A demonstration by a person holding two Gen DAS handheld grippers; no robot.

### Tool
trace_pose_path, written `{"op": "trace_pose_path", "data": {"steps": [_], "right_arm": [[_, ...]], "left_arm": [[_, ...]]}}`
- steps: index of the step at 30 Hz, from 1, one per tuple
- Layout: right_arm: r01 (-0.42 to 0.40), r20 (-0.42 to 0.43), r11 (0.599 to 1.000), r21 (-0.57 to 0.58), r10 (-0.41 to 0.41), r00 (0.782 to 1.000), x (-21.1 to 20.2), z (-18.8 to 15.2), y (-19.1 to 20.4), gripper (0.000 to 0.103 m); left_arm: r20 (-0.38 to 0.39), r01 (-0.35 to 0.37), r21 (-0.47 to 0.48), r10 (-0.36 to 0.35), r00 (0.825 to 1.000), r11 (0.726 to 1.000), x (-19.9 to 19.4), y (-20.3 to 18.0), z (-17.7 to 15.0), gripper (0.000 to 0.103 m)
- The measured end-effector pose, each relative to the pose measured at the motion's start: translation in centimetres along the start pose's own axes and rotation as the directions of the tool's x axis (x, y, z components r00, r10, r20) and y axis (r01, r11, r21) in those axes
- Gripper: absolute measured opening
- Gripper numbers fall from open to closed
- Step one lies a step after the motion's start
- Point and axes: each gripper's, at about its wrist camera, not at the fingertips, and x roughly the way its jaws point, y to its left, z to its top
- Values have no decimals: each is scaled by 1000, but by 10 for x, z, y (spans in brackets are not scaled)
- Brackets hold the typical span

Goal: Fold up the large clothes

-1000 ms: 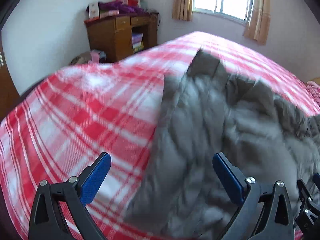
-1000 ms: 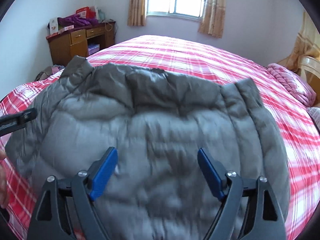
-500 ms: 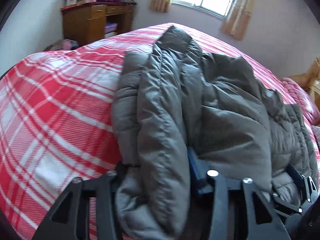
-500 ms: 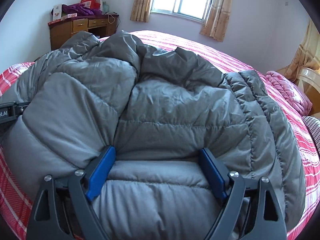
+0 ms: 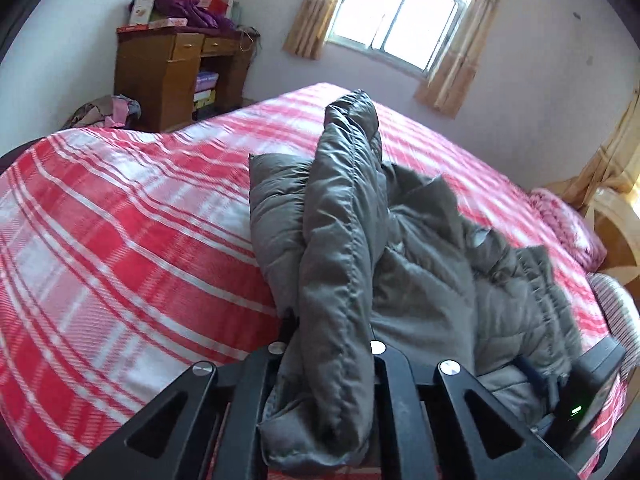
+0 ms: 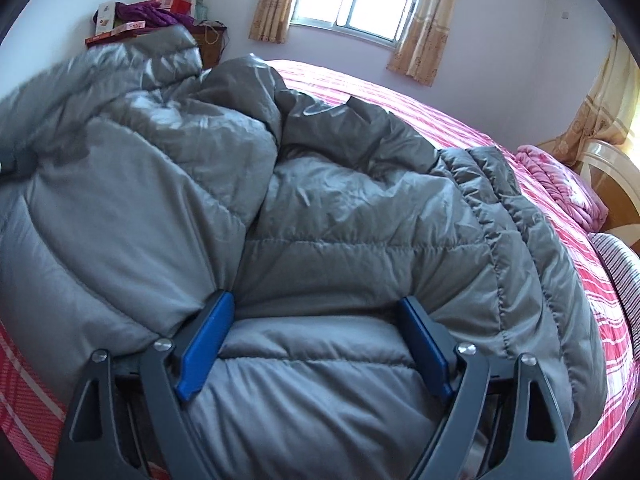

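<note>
A grey puffy jacket [image 5: 420, 272] lies on the bed with a red-and-white plaid cover [image 5: 120, 240]. My left gripper [image 5: 332, 344] is shut on a thick fold of the jacket's left edge, which rises up and away from the jaws. In the right wrist view the jacket [image 6: 340, 208] fills most of the frame. My right gripper [image 6: 316, 320] stands open, its blue pads [image 6: 208, 336] wide apart with the jacket's padded hem bulging between them. The right gripper's body [image 5: 576, 384] shows at the lower right of the left wrist view.
A wooden desk [image 5: 168, 68] with boxes and clothes on top stands by the far wall, left of the window [image 5: 400, 20]. A pink blanket [image 6: 560, 188] and a striped pillow [image 6: 620, 264] lie at the right by a wooden headboard [image 6: 612, 184].
My left gripper went from wide open to shut on the jacket's edge and lifted it. My right gripper dropped onto the jacket with its jaws still wide.
</note>
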Motion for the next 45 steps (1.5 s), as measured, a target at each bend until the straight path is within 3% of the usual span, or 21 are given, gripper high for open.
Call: {"op": "trace_pose_path", "data": {"steps": [7,10,12,15,17,20,23,28,31,34,36,39,42,44,45], "right_arm": [[-74,22,994,-82,76,997,-13,4,50,87],[-184,-5,980,-82,184,983,-23,11,49,86],[-244,-6,967,-71,245,970,-38,13,34,86],[-236,81,972,-21,237,968,-73,10,-18,86],[-201,113,979,43,195,974,-85,6,-58,86],[-110,92,982,152,96,991,-83,-7,-125,88],[-13,46,965,263,1,999,-76,-27,-175,88],[75,-31,925,372,-68,997,-62,-63,-238,88],[85,-55,903,421,-68,996,-52,-76,-264,88],[81,-68,894,441,-57,996,-49,-91,-275,88],[72,-74,890,451,-43,996,-44,-98,-277,88],[55,-78,883,467,-21,997,-43,-103,-275,88],[50,-79,889,456,-15,997,-37,-100,-276,88],[59,-89,895,443,-21,996,-34,-99,-274,88],[63,-93,897,437,-25,995,-33,-99,-273,88]], "left_arm": [[76,-55,36,53,996,998,-50,10,16,7],[117,-76,103,64,991,992,-68,-7,25,7],[141,-66,144,46,989,987,-73,-24,34,7],[174,-47,229,7,985,972,-81,-66,39,7],[192,-40,298,-19,981,954,-79,-102,41,7],[186,-1,394,-79,979,919,-70,-157,37,7],[147,29,509,-120,982,860,-52,-216,16,7],[41,68,664,-128,991,744,3,-288,-42,7],[-24,89,729,-105,994,678,33,-307,-79,7],[-32,79,791,-88,996,606,41,-312,-108,7],[-23,70,809,-87,996,584,37,-312,-116,8],[-24,67,815,-81,996,575,28,-309,-114,16],[5,34,831,-68,998,556,10,-311,-111,35],[46,15,838,-99,994,545,-11,-317,-112,67],[62,16,839,-124,990,544,-25,-318,-113,78]]}}
